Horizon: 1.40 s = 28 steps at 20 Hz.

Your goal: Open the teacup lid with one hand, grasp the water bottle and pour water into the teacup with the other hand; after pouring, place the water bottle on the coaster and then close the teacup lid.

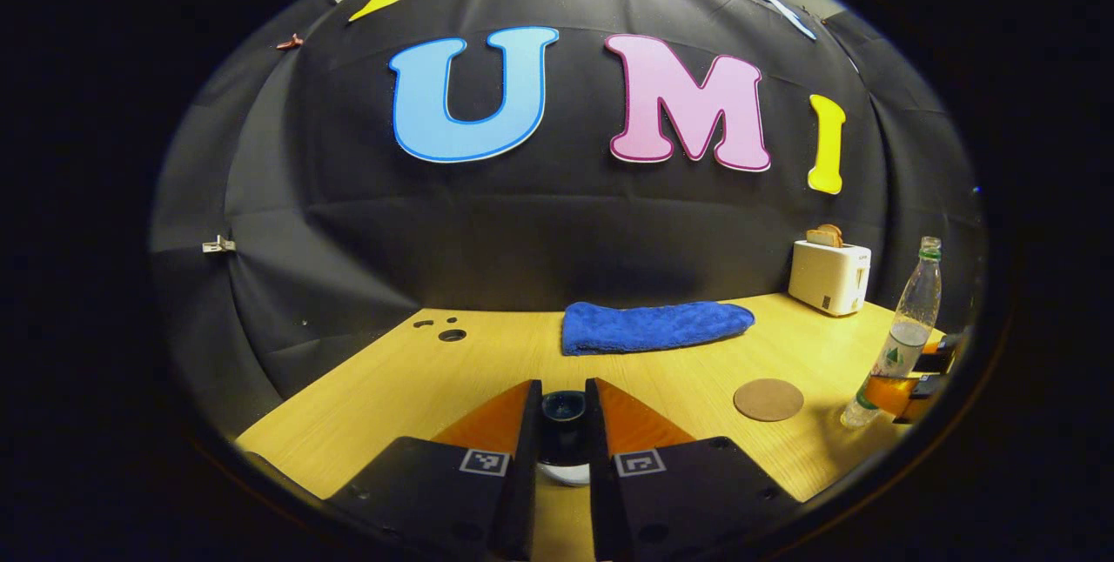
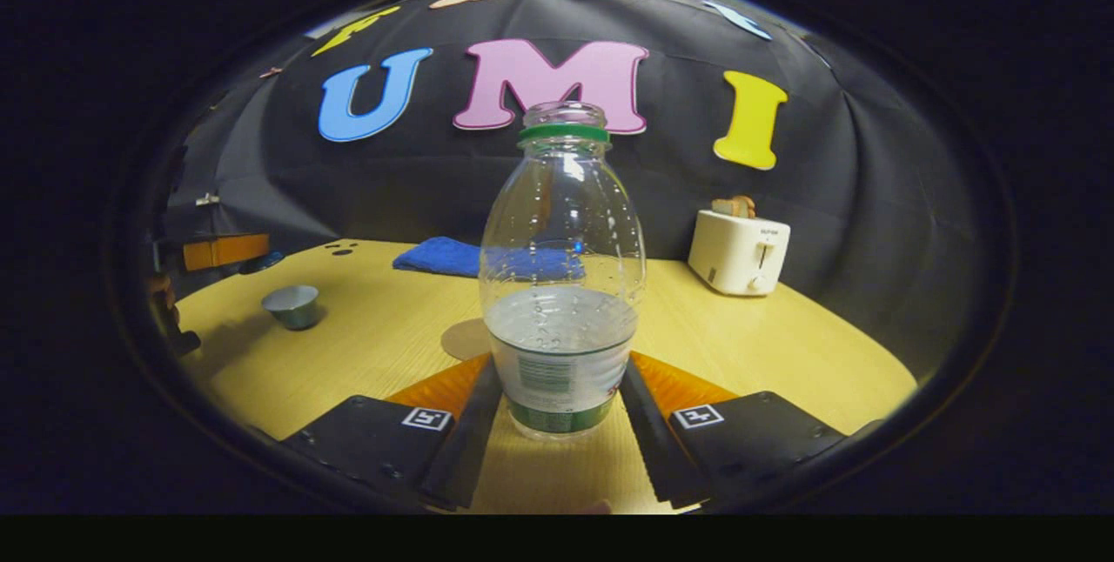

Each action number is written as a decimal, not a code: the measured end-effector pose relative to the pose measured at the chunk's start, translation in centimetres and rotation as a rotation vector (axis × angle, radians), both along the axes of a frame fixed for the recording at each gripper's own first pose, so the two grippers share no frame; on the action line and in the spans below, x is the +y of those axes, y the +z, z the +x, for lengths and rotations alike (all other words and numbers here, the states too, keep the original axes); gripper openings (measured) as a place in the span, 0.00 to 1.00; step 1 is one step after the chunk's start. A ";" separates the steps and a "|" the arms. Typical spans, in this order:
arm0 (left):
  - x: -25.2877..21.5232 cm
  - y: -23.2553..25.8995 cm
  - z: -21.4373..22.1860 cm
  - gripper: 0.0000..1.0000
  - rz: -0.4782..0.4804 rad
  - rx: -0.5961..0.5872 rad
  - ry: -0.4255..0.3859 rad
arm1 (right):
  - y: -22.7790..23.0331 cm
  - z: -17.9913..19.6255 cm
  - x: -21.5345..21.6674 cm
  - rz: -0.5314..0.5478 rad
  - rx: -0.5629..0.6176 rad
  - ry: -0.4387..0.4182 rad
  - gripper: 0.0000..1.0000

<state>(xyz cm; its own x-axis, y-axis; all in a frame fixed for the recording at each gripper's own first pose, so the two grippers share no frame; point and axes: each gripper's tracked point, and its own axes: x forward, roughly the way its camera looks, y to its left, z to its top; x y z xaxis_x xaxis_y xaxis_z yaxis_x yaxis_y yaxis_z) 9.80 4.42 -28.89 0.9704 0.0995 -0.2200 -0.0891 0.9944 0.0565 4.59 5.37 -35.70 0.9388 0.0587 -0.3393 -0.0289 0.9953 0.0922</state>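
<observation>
The left gripper (image 1: pixel 563 410) clasps the teacup lid (image 1: pixel 564 407), lifted off the teacup (image 2: pixel 292 304), which stands uncovered. The right gripper (image 2: pixel 561 384) grips the water bottle (image 2: pixel 561 284), uncapped and upright beside the coaster (image 1: pixel 768 399) — judged: pouring, placing and closing remain.

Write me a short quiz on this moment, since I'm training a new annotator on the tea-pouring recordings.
1. True or false: the teacup stands uncovered on the table.
2. What is the right gripper shut on? A) the water bottle B) a slice of toast C) a spoon
3. Fill in: the left gripper has its fingers pressed on the teacup's ____.

Key: 1 true; 2 A; 3 lid.
</observation>
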 end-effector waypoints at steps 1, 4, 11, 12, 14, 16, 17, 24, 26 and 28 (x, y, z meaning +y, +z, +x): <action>0.2 0.1 -0.1 0.26 0.004 -0.001 0.003 | 0.4 0.3 0.0 -0.045 -0.006 0.014 0.77; 0.8 0.5 -0.4 0.29 0.013 -0.007 0.013 | 1.8 2.3 0.1 -0.221 -0.034 0.060 0.77; 3.4 1.4 -1.8 0.29 -0.007 -0.021 0.055 | 4.4 6.7 4.7 -0.633 -0.111 0.263 0.75; 3.8 1.6 -1.9 0.26 -0.005 -0.025 0.061 | 4.6 7.1 5.6 -0.673 -0.127 0.291 0.75; 4.6 1.9 -2.3 0.26 -0.012 -0.032 0.075 | 4.6 8.2 7.3 -0.749 -0.147 0.345 0.75; 5.1 2.2 -2.5 0.29 -0.019 -0.040 0.088 | 4.9 8.7 8.6 -0.829 -0.174 0.387 0.75; 5.5 2.4 -2.7 0.29 -0.024 -0.046 0.094 | 5.1 9.0 9.1 -0.876 -0.190 0.404 0.75; 6.9 2.0 -3.8 0.29 -0.055 -0.056 0.130 | 4.4 10.9 11.7 -1.092 -0.198 0.496 0.75; 7.0 1.8 -4.1 0.29 -0.054 -0.055 0.134 | 3.9 10.9 12.5 -1.144 -0.196 0.521 0.74; 7.2 1.7 -4.3 0.29 -0.052 -0.056 0.139 | 4.0 10.7 13.0 -1.190 -0.214 0.543 0.71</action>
